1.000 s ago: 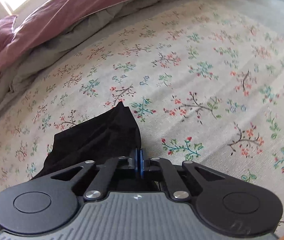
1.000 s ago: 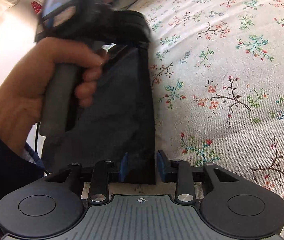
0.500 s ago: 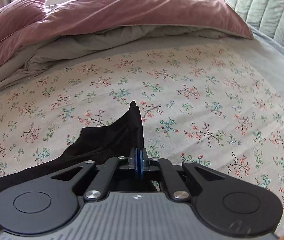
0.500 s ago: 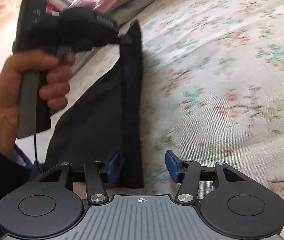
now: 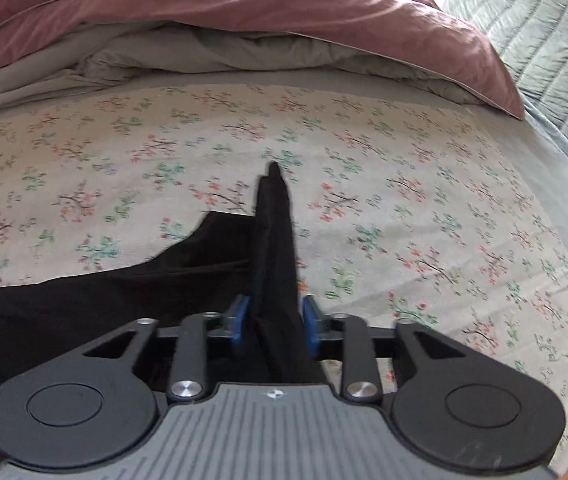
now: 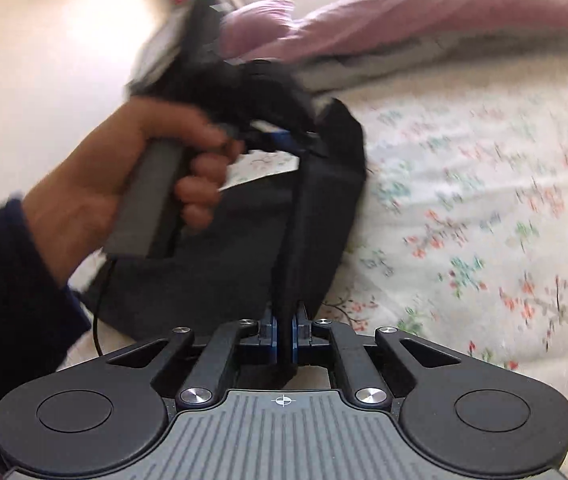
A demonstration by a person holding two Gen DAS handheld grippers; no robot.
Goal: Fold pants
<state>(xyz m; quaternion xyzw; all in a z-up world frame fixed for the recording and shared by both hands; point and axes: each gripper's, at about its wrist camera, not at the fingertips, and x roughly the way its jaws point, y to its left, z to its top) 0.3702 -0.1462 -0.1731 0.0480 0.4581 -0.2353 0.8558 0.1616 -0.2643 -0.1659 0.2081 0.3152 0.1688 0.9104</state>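
Observation:
The black pants (image 5: 84, 312) lie on the flowered bed sheet (image 5: 404, 200). A raised fold of them (image 5: 276, 248) stands between the blue pads of my left gripper (image 5: 274, 320), whose jaws are apart around it. In the right wrist view my right gripper (image 6: 283, 338) is shut on a near edge of the pants (image 6: 316, 216), which run up and away from it. The left gripper (image 6: 276, 136), held in a hand (image 6: 124, 168), sits at the far end of that fold.
A pink duvet over grey bedding (image 5: 244, 12) is heaped along the far side of the bed. A green quilted headboard (image 5: 544, 40) is at the far right. Flowered sheet stretches right of the pants in both views.
My left gripper has opened from shut on the pants. My right gripper has shut on the near edge of the pants. Both views have tilted up toward the duvet.

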